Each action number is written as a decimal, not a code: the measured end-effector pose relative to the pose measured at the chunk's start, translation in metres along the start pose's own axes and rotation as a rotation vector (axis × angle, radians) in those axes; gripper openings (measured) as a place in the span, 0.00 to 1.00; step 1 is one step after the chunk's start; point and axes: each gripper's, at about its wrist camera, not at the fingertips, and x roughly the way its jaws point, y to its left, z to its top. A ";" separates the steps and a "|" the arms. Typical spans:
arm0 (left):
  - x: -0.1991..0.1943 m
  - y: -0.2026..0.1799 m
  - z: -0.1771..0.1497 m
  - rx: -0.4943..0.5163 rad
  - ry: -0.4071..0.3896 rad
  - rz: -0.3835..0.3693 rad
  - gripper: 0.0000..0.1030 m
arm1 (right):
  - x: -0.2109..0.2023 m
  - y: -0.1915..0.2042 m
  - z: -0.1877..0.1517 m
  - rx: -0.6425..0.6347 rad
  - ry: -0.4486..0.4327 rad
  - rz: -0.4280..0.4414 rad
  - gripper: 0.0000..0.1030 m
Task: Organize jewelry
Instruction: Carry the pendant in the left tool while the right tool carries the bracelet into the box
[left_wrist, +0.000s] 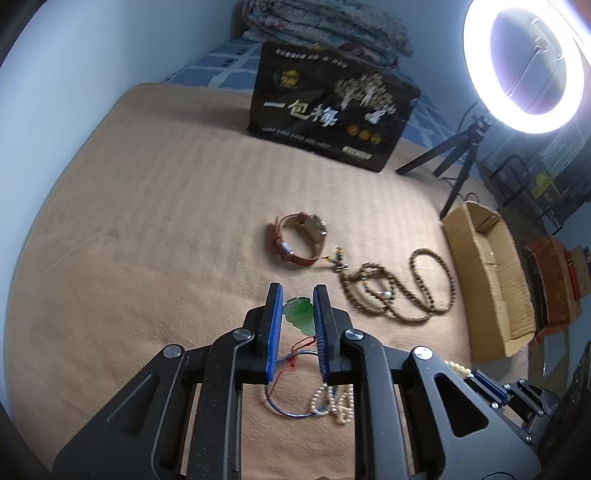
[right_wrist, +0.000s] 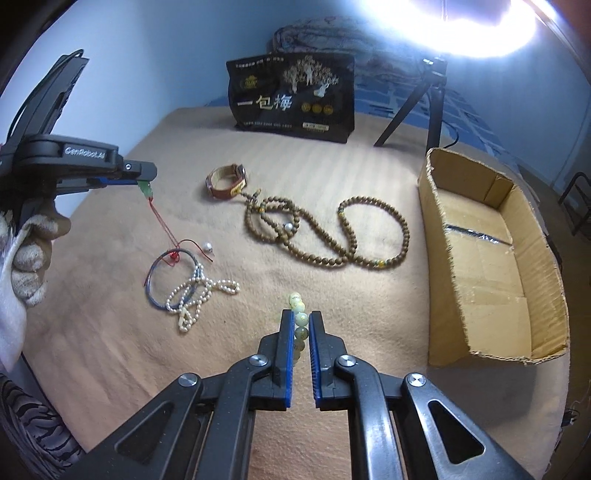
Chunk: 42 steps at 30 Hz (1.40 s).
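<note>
The left claw (left_wrist: 297, 308) is clamped on a green pendant (left_wrist: 300, 314), lifted above the tan blanket (left_wrist: 166, 221); its red cord (right_wrist: 162, 225) trails down to a blue cord loop (right_wrist: 162, 280) tangled with a pearl necklace (right_wrist: 199, 295) at lower left. The right claw (right_wrist: 302, 325) pinches a pale bead bracelet (right_wrist: 298, 314), seemingly just above the blanket. At centre lie a red-strapped watch (right_wrist: 227, 181) and a long brown bead string (right_wrist: 325, 236), apparently touching. An open cardboard box (right_wrist: 546, 280) sits at right.

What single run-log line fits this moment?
left gripper: holds green pendant | right gripper: holds bead bracelet | box: empty
</note>
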 end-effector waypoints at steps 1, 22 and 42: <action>-0.003 -0.001 -0.001 -0.002 -0.005 -0.006 0.14 | -0.002 -0.002 0.001 0.007 -0.007 0.001 0.05; -0.064 -0.062 -0.008 0.082 -0.089 -0.149 0.14 | -0.046 -0.043 0.017 0.088 -0.129 -0.031 0.05; -0.066 -0.171 0.012 0.253 -0.123 -0.261 0.14 | -0.077 -0.121 0.025 0.250 -0.194 -0.086 0.05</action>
